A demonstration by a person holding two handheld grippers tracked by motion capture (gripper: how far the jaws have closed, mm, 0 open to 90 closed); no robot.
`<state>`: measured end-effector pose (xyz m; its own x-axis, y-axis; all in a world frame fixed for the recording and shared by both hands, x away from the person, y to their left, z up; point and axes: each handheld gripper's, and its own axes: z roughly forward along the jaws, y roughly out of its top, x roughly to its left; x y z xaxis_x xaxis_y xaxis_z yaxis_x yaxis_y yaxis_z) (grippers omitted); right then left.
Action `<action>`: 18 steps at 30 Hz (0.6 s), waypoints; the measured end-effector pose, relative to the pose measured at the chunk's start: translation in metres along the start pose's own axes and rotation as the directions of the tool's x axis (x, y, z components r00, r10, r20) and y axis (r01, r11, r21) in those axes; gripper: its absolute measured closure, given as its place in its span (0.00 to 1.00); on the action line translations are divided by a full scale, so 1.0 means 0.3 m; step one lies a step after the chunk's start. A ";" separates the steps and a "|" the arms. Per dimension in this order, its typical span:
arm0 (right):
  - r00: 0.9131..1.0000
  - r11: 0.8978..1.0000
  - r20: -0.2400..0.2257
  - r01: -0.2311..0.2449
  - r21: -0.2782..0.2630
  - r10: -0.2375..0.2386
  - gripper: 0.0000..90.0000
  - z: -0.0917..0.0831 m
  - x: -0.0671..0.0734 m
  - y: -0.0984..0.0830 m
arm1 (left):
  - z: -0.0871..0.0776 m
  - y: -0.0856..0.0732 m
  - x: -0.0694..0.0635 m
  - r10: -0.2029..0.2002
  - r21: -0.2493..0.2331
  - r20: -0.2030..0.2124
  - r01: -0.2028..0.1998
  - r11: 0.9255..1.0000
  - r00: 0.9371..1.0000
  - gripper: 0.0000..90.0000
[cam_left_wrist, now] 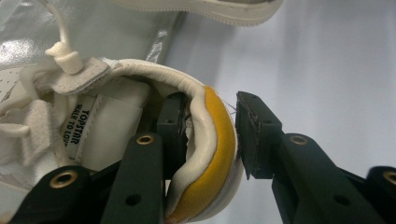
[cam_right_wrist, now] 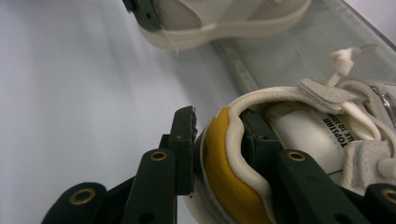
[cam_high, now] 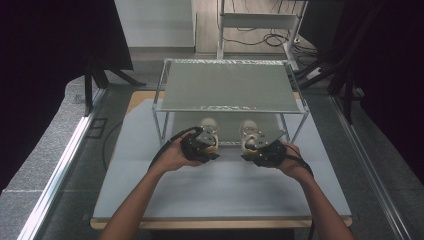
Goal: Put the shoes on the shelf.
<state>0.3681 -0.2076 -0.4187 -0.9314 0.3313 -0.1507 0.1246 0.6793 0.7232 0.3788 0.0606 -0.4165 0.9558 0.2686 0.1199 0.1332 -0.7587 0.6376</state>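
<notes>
Left gripper (cam_high: 202, 146): pinching heel collar of left sneaker (cam_high: 209, 131), one jaw inside, one against yellow heel patch. Right gripper (cam_high: 264, 148): pinching heel collar of right sneaker (cam_high: 248, 134) likewise. Both sneakers side by side on table (cam_high: 220, 195), toes pointing far, under near edge of shelf rack (cam_high: 227, 85), heels toward person.

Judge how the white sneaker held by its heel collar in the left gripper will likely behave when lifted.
The padded collar already bends between the left gripper jaws, so the grip probably squashes rather than slips. Held only at the heel, the white sneaker likely droops toe-down. Its loose lace may dangle and snag the rack.
</notes>
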 end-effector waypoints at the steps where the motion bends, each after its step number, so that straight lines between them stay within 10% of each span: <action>1: 1.000 1.000 -0.002 0.002 0.002 -0.002 0.77 0.005 -0.002 0.004 | 0.005 0.004 0.006 0.001 0.003 -0.003 -0.001 1.000 1.000 0.72; 18: 0.998 0.998 -0.039 0.043 0.044 -0.041 0.77 0.106 -0.041 0.058 | 0.092 0.057 0.044 0.062 0.005 0.046 -0.063 0.998 0.997 0.72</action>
<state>0.3925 -0.1789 -0.4257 -0.9484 0.2774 -0.1538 0.0996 0.7207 0.6861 0.4011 0.0349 -0.4251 0.9733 0.1930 0.1240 0.0746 -0.7773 0.6247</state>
